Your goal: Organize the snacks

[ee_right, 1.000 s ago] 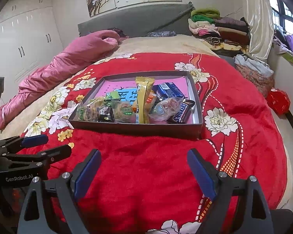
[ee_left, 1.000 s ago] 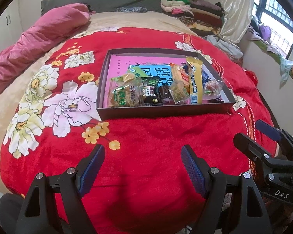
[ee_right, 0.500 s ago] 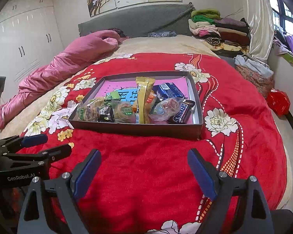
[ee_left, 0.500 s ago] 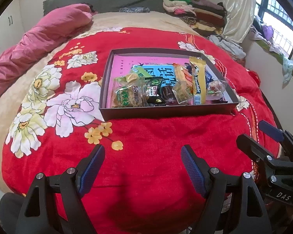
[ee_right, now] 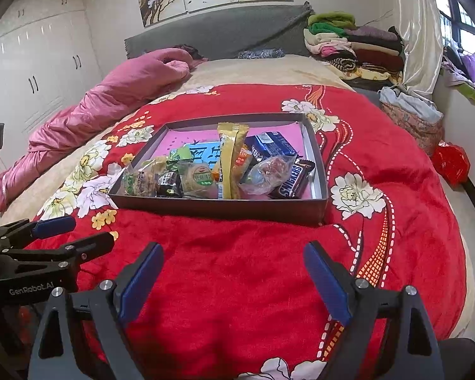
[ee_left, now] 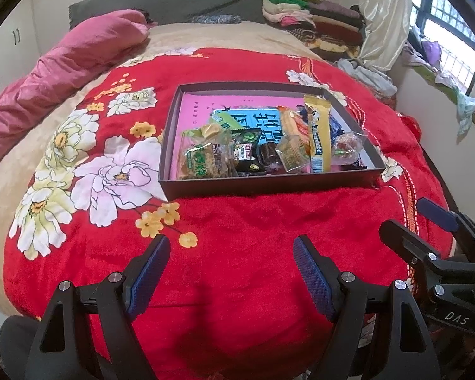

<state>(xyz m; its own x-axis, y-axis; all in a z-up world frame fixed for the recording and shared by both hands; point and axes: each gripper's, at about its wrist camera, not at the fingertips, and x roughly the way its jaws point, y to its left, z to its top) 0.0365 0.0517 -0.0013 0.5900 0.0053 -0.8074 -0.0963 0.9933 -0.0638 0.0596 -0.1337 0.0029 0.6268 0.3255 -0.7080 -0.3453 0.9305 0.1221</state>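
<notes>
Snickers bar (ee_right: 290, 181) shows only in right wrist view.

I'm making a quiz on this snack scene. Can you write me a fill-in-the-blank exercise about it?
1. The snacks lie in a shallow dark box that rests on a ____ floral blanket.
2. The tall gold wrapper stands ____ the Snickers bar and the green packets.
3. Both the left hand-held gripper and the right hand-held gripper are ____ and hold nothing.

Missing words: red; between; open
</notes>
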